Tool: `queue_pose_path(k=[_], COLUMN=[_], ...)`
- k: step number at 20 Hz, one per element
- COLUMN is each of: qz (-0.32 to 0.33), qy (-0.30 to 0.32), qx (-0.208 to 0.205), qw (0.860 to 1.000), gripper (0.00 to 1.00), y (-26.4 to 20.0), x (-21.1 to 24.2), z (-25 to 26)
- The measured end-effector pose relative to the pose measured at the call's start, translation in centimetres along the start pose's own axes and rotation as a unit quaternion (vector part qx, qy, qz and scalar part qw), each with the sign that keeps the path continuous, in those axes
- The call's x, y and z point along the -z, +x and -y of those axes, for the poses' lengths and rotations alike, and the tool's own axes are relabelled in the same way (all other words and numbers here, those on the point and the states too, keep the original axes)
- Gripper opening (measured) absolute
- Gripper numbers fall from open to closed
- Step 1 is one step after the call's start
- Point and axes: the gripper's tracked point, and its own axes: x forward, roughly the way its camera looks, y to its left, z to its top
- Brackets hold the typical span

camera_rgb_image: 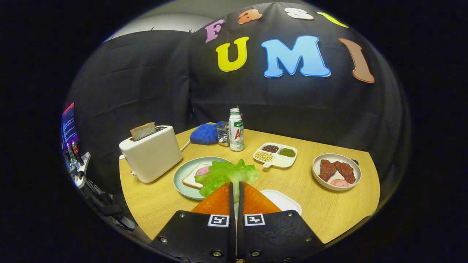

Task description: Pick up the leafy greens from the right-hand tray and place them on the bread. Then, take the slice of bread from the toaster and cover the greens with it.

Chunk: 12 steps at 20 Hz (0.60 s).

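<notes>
- Between the tongs (236, 190): lettuce leaf (226, 174), pinched at its near edge by both orange fingers (217, 201), jaws nearly closed on it.
- Held in the air, not yet laid down; leaf overhangs the near side of the green plate (182, 173) just ahead of the tips.
- On that plate, ahead and left of the tips: one slice of bread (192, 179) with a pink ham round (203, 170) on top, partly hidden by the leaf.
- Under the right finger: white tray (285, 201), likely the source of the leaf, bare where visible.
- Progress, judged: pick done, carry nearly done; left to do: drop leaf on bread, fetch toast, cover.
- Further left beyond the plate: one white toaster (151, 153), one slice of toast (143, 130) standing up in the slot, untouched.
- Beyond the tips: one divided dish (280, 160) with three fillings of beans or grains, fourth section bare.
- Further back: one bottle (236, 131), one blue cloth (204, 133), one small glass (223, 134) between them.
- Right of the tips, well apart: one round dish (318, 164) with two pieces of meat (336, 171) and one pink slice (340, 182).
- Count of greens: one leaf visible, no more seen.
</notes>
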Motion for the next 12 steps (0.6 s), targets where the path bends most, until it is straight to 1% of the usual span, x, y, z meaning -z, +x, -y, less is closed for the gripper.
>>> queue_pose_path(k=[6, 12], qz=[0.0, -0.016], qy=[-0.004, 0.002], qx=[-0.035, -0.055], qw=[0.999, 0.998], gripper=[0.01, 0.01], y=[4.1, 9.0], x=[-0.7, 0.6], z=[-3.1, -5.4])
